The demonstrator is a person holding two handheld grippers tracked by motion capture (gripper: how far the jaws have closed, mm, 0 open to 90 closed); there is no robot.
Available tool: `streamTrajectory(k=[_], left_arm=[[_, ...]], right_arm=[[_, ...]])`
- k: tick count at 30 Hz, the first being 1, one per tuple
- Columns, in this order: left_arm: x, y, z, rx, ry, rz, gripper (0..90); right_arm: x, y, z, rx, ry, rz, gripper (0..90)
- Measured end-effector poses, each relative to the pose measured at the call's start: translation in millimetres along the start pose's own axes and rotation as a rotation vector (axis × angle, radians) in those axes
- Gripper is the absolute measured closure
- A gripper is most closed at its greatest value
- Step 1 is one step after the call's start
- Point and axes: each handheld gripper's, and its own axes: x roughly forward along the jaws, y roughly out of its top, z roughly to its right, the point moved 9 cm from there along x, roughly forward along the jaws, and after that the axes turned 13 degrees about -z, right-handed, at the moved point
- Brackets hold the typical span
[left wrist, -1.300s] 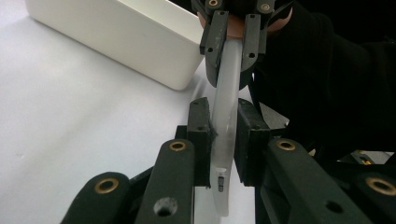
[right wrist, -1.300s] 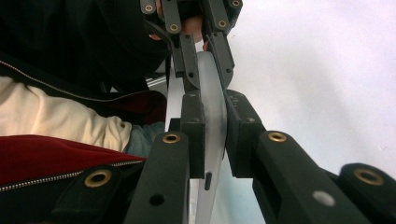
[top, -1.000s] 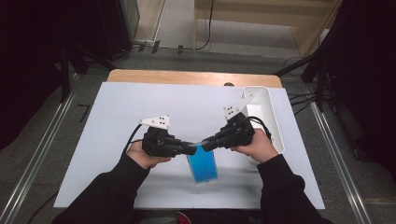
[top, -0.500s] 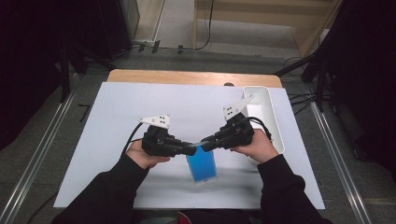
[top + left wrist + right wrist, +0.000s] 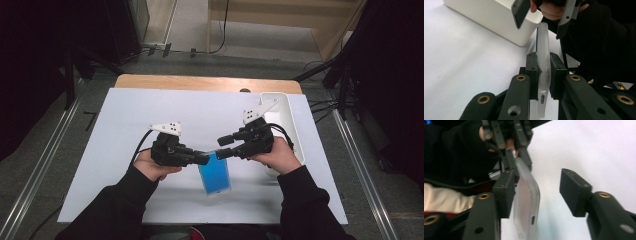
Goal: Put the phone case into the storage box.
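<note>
My left gripper [image 5: 204, 158] clenches the blue phone case [image 5: 215, 173]; my right gripper [image 5: 221, 145], released, straddles its twelve-o'clock end.

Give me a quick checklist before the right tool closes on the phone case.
1. Left tool clamped on the phone case: ok, both jaws press its edge in the left gripper view.
2. Right tool open: ok, its jaws stand wide apart in the right gripper view.
3. Case between the right tool's jaws: ok, it lies against one jaw, with a gap to the other.
4. Case off the table: cannot tell from the high view.
5. White bin out of the way: ok, it sits behind the right hand.
</note>
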Motion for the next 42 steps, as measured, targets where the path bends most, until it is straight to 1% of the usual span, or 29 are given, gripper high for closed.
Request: streamTrajectory(k=[1, 2, 3, 4, 5, 6, 7, 8, 9, 10, 13, 17, 18, 20, 21, 23, 24, 25, 27, 29, 30, 33, 35, 36, 37, 38, 40, 41, 42], left_arm=[[-0.6, -0.1, -1.0, -0.005, 0.007, -0.001, 80.0], [-1.5, 0.2, -2.7, -0.014, 0.017, 0.002, 80.0], [-1.5, 0.2, -2.7, -0.014, 0.017, 0.002, 79.9], [-2.8, 0.6, -4.3, -0.028, 0.023, 0.006, 79.9], [-2.8, 0.6, -4.3, -0.028, 0.023, 0.006, 79.9], [-3.7, 0.7, -5.0, -0.035, 0.027, 0.007, 79.9], [-4.3, 0.9, -5.8, -0.041, 0.030, 0.009, 79.9], [-5.5, 0.8, -8.0, -0.056, 0.043, 0.008, 79.9], [-5.5, 0.8, -8.0, -0.056, 0.043, 0.008, 79.9], [-6.4, 0.8, -10.3, -0.070, 0.052, 0.012, 79.8], [-8.0, 1.0, -12.9, -0.078, 0.066, 0.018, 79.8], [-13.1, 2.3, -17.3, -0.098, 0.092, 0.044, 79.8], [-14.0, 2.7, -18.3, -0.101, 0.097, 0.049, 79.8], [-14.8, 2.7, -18.8, -0.108, 0.099, 0.052, 79.8], [-16.2, 2.8, -20.9, -0.118, 0.107, 0.058, 79.8], [-16.9, 2.6, -22.0, -0.122, 0.114, 0.058, 79.8], [-17.5, 2.6, -23.0, -0.128, 0.118, 0.061, 79.8], [-19.3, 2.8, -25.4, -0.140, 0.132, 0.069, 79.8], [-20.4, 2.8, -26.2, -0.146, 0.134, 0.072, 79.7], [-22.7, 3.8, -29.3, -0.163, 0.152, 0.091, 79.7], [-25.6, 3.6, -32.1, -0.182, 0.167, 0.099, 79.8], [-28.7, 3.5, -35.6, -0.193, 0.184, 0.110, 79.8], [-33.5, 4.7, -38.6, -0.203, 0.198, 0.138, 79.7], [-33.5, 4.7, -38.6, -0.203, 0.198, 0.138, 79.7], [-36.2, 5.7, -39.3, -0.207, 0.206, 0.154, 79.7], [-36.2, 5.7, -39.3, -0.207, 0.206, 0.154, 79.7], [-38.4, 6.7, -40.3, -0.215, 0.217, 0.170, 79.7], [-39.4, 7.3, -40.6, -0.218, 0.221, 0.178, 79.7], [-41.8, 7.8, -42.5, -0.229, 0.242, 0.190, 79.7]], right_arm=[[0.0, 0.0, 0.0, 0.000, 0.000, 0.000, 40.3], [-2.5, 2.5, 1.3, 0.000, -0.020, 0.026, 37.2], [-3.5, 3.6, 2.0, 0.001, -0.031, 0.038, 34.8], [-4.5, 4.1, 2.1, 0.001, -0.034, 0.043, 33.9], [-4.5, 4.1, 2.1, 0.001, -0.034, 0.043, 33.9], [-6.5, 5.0, 3.3, 0.003, -0.054, 0.055, 29.2], [-7.1, 5.3, 4.4, -0.003, -0.066, 0.062, 28.0], [-7.6, 5.0, 4.7, -0.014, -0.073, 0.062, 26.6], [-8.0, 4.9, 5.3, -0.013, -0.083, 0.064, 25.1], [-8.2, 4.9, 5.7, -0.009, -0.089, 0.068, 24.1], [-8.7, 4.1, 8.2, -0.010, -0.117, 0.067, 22.5], [-9.6, 3.0, 17.2, 0.011, -0.194, 0.074, 0.0], [-10.0, 3.3, 19.3, 0.019, -0.212, 0.085, 0.0], [-10.5, 2.8, 20.1, 0.026, -0.212, 0.090, 0.0], [-12.0, 2.5, 22.8, 0.039, -0.223, 0.107, 0.0], [-12.4, 1.9, 23.7, 0.043, -0.230, 0.106, 0.0], [-12.3, 0.8, 24.4, 0.045, -0.243, 0.101, 0.0], [-12.1, 0.3, 24.7, 0.044, -0.251, 0.097, 0.0], [-11.7, -0.1, 25.4, 0.043, -0.264, 0.096, 0.0], [-11.5, 0.0, 26.0, 0.045, -0.270, 0.100, 0.0], [-11.3, 0.2, 26.7, 0.050, -0.279, 0.105, 0.0], [-10.9, 0.2, 27.4, 0.055, -0.286, 0.107, 0.0], [-9.3, -0.5, 28.5, 0.063, -0.297, 0.101, 0.0], [-8.5, -0.3, 29.1, 0.077, -0.307, 0.102, 0.0], [-7.4, -0.1, 30.3, 0.085, -0.316, 0.100, 0.0], [-7.4, -0.1, 30.3, 0.085, -0.316, 0.100, 0.0], [-3.6, 0.3, 32.6, 0.109, -0.333, 0.100, 0.0], [-3.6, 0.3, 32.6, 0.109, -0.333, 0.100, 0.0], [-1.0, 0.7, 33.2, 0.117, -0.339, 0.101, 0.0]])
